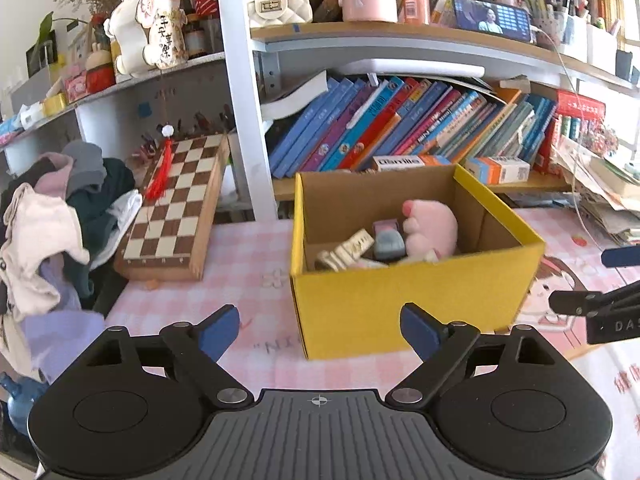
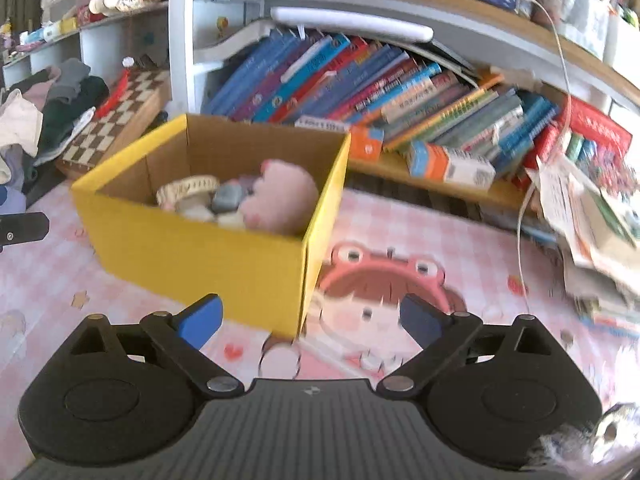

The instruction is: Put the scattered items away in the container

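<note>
A yellow cardboard box [image 1: 400, 304] stands on the pink checked table; it also shows in the right wrist view [image 2: 200, 256]. Inside lie a pink plush toy [image 1: 434, 228], a grey-blue item [image 1: 389, 243] and a cream tape roll [image 1: 352, 250]; the plush [image 2: 280, 196] and the roll [image 2: 188, 190] also show from the right. My left gripper [image 1: 320, 330] is open and empty in front of the box. My right gripper [image 2: 312, 320] is open and empty by the box's right front corner. Its fingers [image 1: 576, 304] show at the right edge of the left view.
A chessboard [image 1: 176, 208] leans behind the box on the left beside a heap of clothes [image 1: 52, 232]. Slanted books [image 1: 400, 128] fill the shelf behind. Loose papers [image 2: 592, 216] pile up at the right. The table mat carries a cartoon girl print [image 2: 380, 300].
</note>
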`<control>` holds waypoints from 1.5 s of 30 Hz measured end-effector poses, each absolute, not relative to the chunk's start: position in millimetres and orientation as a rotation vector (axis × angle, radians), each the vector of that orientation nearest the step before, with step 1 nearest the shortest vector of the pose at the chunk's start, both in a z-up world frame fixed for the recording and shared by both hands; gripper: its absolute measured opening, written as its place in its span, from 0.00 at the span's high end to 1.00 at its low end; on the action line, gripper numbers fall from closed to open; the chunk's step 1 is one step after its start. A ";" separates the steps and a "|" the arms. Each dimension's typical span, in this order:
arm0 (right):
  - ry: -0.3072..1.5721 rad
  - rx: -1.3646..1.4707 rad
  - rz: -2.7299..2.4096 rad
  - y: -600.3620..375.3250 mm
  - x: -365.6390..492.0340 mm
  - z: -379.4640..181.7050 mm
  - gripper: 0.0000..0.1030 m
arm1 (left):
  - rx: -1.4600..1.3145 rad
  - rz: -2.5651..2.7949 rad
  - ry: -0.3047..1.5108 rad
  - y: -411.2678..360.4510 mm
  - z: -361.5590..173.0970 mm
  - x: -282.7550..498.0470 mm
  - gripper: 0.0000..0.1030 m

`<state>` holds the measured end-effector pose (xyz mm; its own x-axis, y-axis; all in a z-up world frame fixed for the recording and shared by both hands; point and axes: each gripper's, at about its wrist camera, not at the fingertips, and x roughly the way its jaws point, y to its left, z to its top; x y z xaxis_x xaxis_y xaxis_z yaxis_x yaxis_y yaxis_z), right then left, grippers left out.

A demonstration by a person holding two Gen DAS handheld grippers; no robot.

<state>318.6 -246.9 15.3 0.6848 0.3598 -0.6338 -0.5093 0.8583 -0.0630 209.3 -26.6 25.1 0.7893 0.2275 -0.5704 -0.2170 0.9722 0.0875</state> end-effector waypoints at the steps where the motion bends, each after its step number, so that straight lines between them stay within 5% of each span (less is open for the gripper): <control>1: 0.662 -0.236 0.485 -247.1 312.0 12.8 0.06 | 0.015 0.235 0.621 -28.7 22.2 204.3 0.09; 45: 0.709 -0.231 0.360 -231.8 92.2 -5.2 0.00 | 0.054 0.046 0.756 -57.6 -11.4 46.7 0.04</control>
